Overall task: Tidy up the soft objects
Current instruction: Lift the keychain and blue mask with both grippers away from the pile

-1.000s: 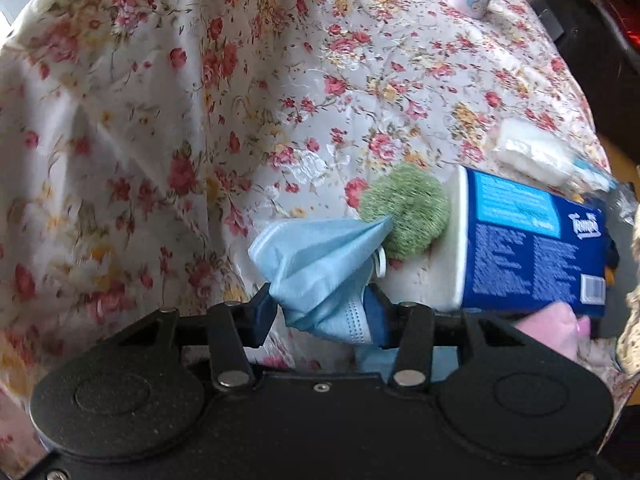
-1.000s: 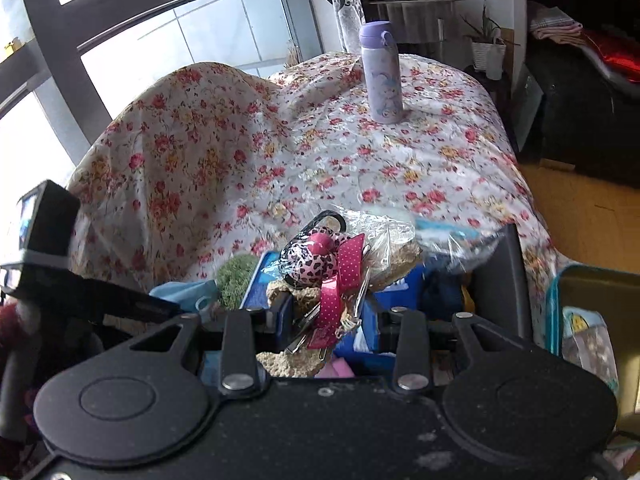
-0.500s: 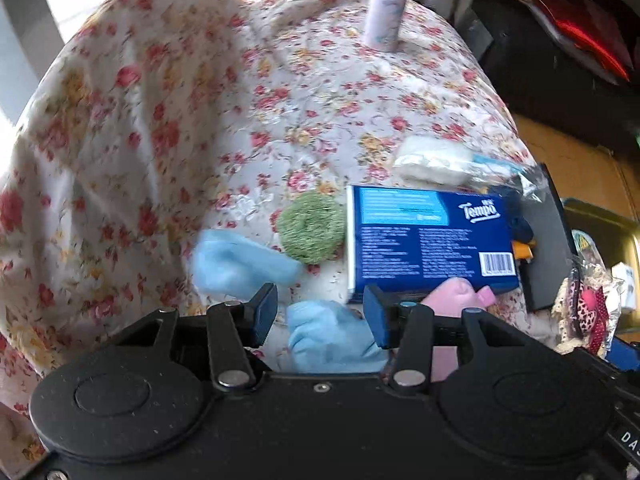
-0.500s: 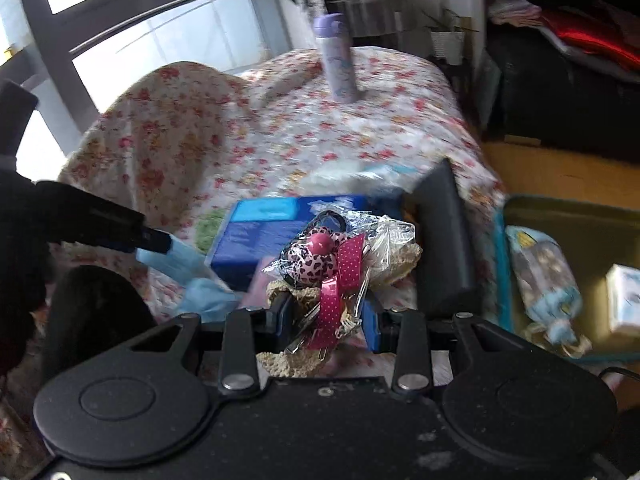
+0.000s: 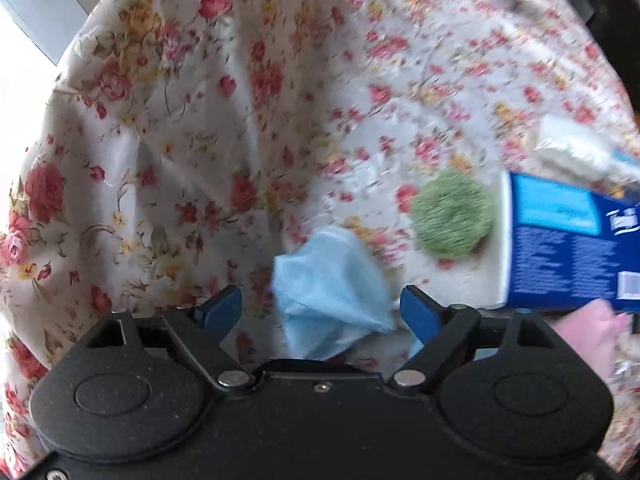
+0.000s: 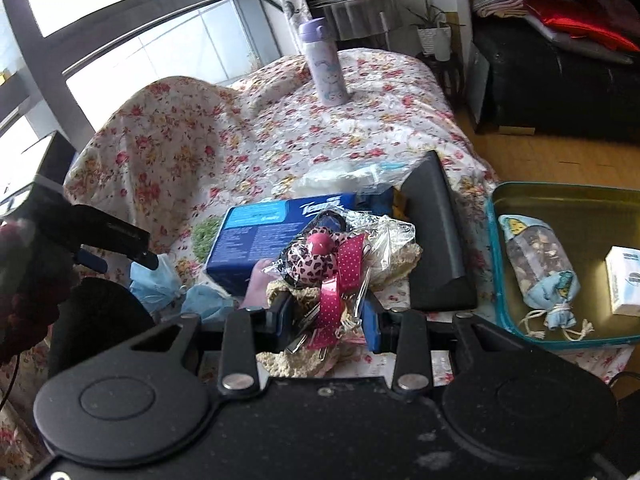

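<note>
Left fingers: the left gripper (image 5: 322, 308) is letting go, jaws spreading this instant, blue pads clear on both sides of the crumpled pale-blue disposable face mask (image 5: 330, 292) they pinched a second ago.
Mask: it lies loose between the pads on the rose-print floral cloth (image 5: 168, 128), near the round green fuzzy scrubber (image 5: 450, 216).
Right fingers: the right gripper (image 6: 326, 316) is clenched on the crinkly clear plastic bag of pink leopard-print hair bows and clips (image 6: 332, 256), same grip as before.
Around them: blue rectangular tissue pack (image 6: 260, 236) just behind the bag; teal-rimmed clear storage bin (image 6: 496, 264) off to the right, already holding two items.
Meaning: mask looks dropped off beside a second blue mask; my call, the bag goes binward next.
</note>
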